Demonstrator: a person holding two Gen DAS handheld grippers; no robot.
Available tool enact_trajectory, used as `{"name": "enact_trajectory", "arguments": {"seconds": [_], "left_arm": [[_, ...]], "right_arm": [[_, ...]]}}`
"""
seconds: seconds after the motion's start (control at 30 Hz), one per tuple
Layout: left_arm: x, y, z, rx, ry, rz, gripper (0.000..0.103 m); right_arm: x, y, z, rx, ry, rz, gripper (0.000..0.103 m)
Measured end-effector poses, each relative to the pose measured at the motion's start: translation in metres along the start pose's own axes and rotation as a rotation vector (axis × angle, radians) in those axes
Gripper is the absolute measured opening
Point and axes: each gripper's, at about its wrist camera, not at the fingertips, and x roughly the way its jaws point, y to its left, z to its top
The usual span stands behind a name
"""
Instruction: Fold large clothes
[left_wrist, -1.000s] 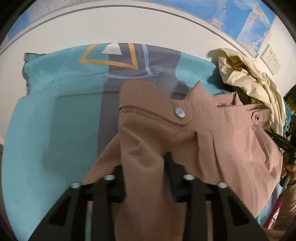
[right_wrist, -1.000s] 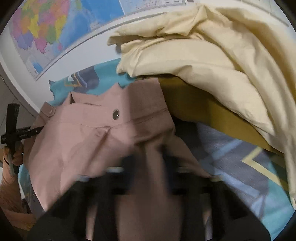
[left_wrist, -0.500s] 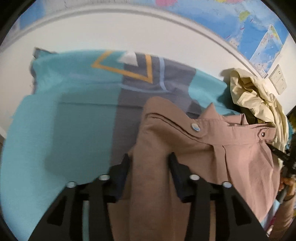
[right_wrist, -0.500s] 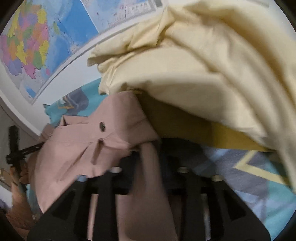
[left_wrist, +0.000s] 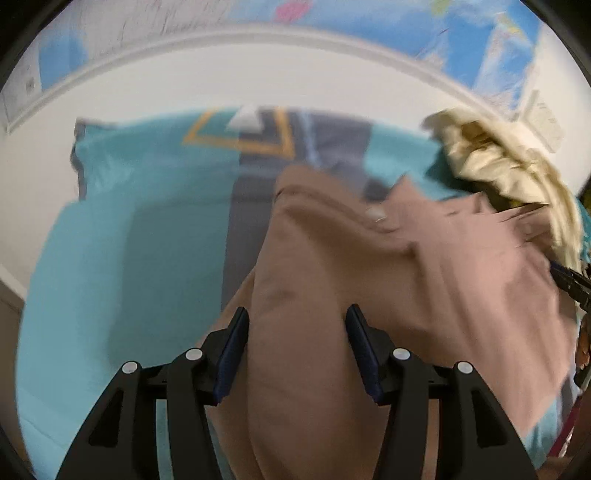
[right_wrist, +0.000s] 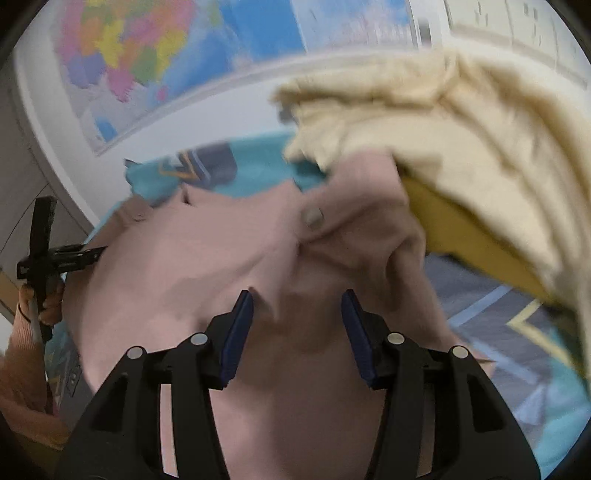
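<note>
A dusty-pink garment with buttons (left_wrist: 424, 266) lies on a teal and grey sheet (left_wrist: 129, 236); it also shows in the right wrist view (right_wrist: 207, 258). My left gripper (left_wrist: 297, 332) is open, its fingers spread to either side of a fold of the pink cloth. My right gripper (right_wrist: 297, 325) is open too, with pink cloth lying between its fingers. The left gripper shows at the left edge of the right wrist view (right_wrist: 55, 258).
A heap of cream and mustard clothes (right_wrist: 461, 155) lies at the garment's far corner, also in the left wrist view (left_wrist: 509, 173). A white wall with maps (right_wrist: 147, 62) stands behind the sheet.
Both grippers have opened and let go of the pink garment. The cloth has slackened and bunched near the cream pile. Both cameras have tilted up towards the wall.
</note>
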Motion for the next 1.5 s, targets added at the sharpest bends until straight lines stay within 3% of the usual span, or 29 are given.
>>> {"name": "enact_trajectory", "arguments": {"seconds": [0.1,0.3,0.5,0.73,0.87,1.03,1.13,1.23,1.5], "left_arm": [[0.002,0.007,-0.001,-0.033,-0.005,-0.010,0.060],[-0.029,0.005,-0.007,-0.025,-0.071,0.040,0.060],[-0.059,-0.019,-0.019,0.039,-0.138,0.072,0.060],[-0.072,-0.053,-0.032,0.135,-0.190,0.094,0.066],[-0.068,-0.062,-0.037,0.161,-0.181,0.086,0.068],[-0.041,-0.052,-0.037,0.123,-0.114,0.093,0.068],[-0.024,-0.043,-0.036,0.098,-0.072,0.097,0.068],[-0.015,-0.034,-0.033,0.070,-0.044,0.076,0.068],[-0.061,-0.021,-0.053,0.045,-0.124,-0.031,0.068]], "right_arm": [[0.016,-0.008,-0.004,0.042,0.023,0.009,0.043],[-0.015,-0.007,-0.004,0.047,-0.028,0.006,0.047],[-0.048,-0.002,-0.019,0.047,-0.082,0.032,0.050],[-0.062,0.005,-0.030,0.027,-0.088,0.027,0.053],[-0.058,-0.004,-0.037,0.073,-0.068,0.054,0.056],[-0.028,-0.022,-0.041,0.107,-0.014,-0.043,0.052],[-0.021,-0.036,-0.043,0.177,-0.024,0.000,0.051],[-0.025,-0.034,-0.041,0.169,-0.019,-0.014,0.051],[-0.073,-0.016,-0.055,0.109,-0.082,0.078,0.055]]}}
